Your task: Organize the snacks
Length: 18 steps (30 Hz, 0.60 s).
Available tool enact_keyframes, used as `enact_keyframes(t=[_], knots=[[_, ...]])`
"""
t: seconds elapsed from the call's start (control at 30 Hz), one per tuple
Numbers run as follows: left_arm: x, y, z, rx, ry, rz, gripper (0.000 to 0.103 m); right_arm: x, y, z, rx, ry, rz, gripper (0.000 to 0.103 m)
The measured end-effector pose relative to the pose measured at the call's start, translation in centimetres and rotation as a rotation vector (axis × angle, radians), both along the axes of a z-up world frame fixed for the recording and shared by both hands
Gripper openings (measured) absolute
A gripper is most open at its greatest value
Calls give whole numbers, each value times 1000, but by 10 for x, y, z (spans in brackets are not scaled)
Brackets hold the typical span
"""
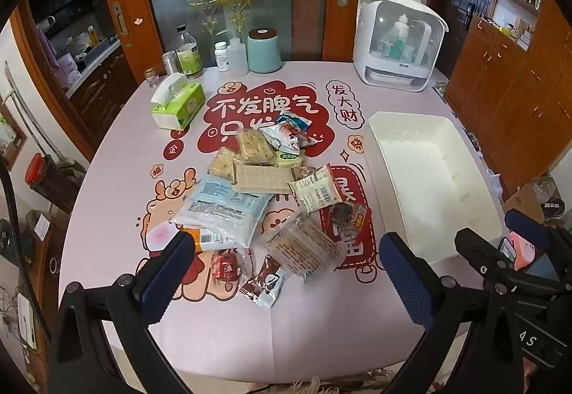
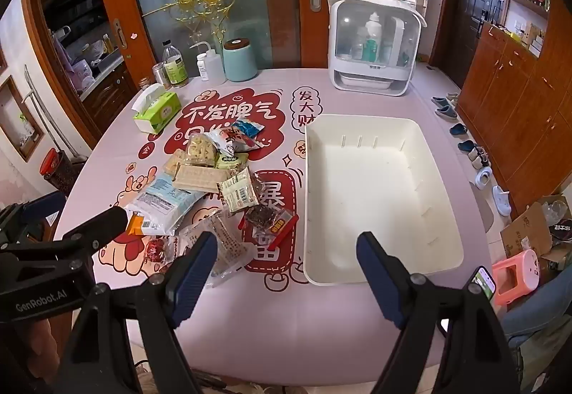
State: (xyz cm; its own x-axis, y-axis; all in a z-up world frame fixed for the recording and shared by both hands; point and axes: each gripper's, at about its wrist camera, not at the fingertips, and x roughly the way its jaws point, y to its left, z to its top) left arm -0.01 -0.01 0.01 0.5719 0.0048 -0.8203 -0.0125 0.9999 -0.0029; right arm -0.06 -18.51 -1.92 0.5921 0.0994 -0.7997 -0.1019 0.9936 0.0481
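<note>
Both grippers, left (image 1: 286, 272) and right (image 2: 286, 272), gape wide, seemingly empty, above snack pile (image 1: 264, 190).

Desk (image 1: 118, 151): smooth, matt printed cover. Bin (image 2: 443, 186): white plastic, smooth with a dull sheen. Snack packets (image 1: 228, 208): glossy crinkled film, several clear. Tissue pack (image 1: 178, 102): soft printed wrap. Canister (image 1: 264, 52): matt teal body, dark wood-look lid. Left hand-held gripper (image 1: 286, 267): black matt plastic, pads (image 1: 405, 279) blue and dimpled. Cabinets (image 2: 514, 115): glossy wood.
</note>
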Motion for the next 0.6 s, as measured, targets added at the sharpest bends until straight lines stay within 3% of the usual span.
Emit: enact_keyframes(t=[0.6], knots=[[4, 4, -4, -13, 16, -7, 102, 2, 1, -1, -1, 1, -2, 81]])
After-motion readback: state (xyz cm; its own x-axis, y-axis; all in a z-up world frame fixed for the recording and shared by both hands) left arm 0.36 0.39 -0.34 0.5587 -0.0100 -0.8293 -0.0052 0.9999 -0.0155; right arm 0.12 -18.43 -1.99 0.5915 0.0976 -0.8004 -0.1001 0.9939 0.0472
